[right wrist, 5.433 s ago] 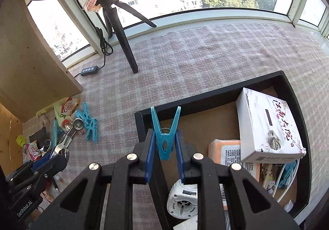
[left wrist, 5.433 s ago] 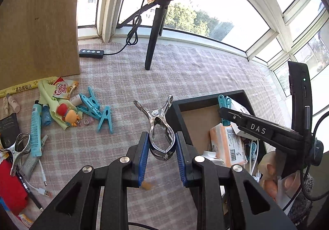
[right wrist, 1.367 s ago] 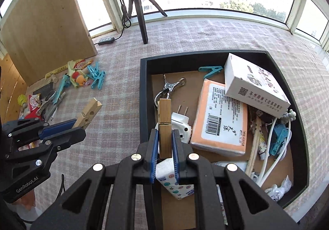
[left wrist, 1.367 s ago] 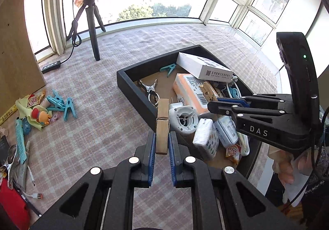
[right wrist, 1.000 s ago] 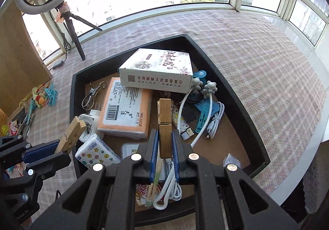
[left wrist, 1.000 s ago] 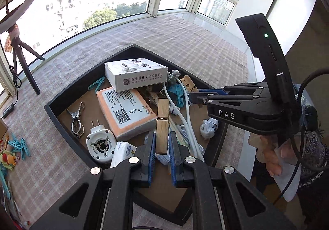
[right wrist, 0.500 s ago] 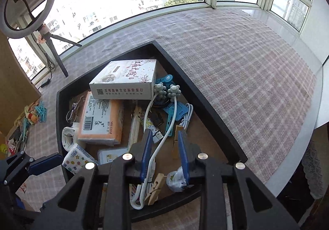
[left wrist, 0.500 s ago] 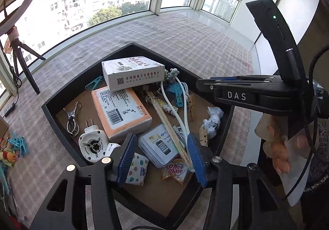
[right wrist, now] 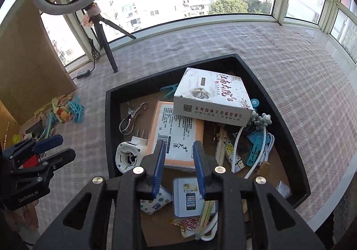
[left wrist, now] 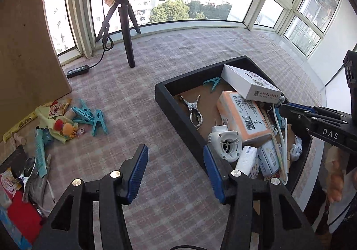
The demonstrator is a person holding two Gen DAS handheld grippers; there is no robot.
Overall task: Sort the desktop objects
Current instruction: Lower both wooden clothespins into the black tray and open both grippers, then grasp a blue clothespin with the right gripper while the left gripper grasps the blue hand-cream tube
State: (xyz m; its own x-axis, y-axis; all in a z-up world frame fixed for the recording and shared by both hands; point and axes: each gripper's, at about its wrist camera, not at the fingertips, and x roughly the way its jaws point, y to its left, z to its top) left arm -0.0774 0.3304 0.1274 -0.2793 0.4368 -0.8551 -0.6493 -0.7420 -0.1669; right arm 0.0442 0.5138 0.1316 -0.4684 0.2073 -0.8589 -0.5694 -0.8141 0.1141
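Both empty, my left hand-held gripper [left wrist: 175, 171] half-open and right hand-held gripper [right wrist: 179, 166] narrowly parted, I should approach the blue clothespins [left wrist: 92, 117] left of the tray [left wrist: 178, 120] squarely.

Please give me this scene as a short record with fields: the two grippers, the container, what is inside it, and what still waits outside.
left gripper: open, empty, over the checked cloth
right gripper: open, empty, above the tray
container: black tray
inside: white box, orange pack, metal clip, white plug
outside: blue clothespins beside snack wrappers
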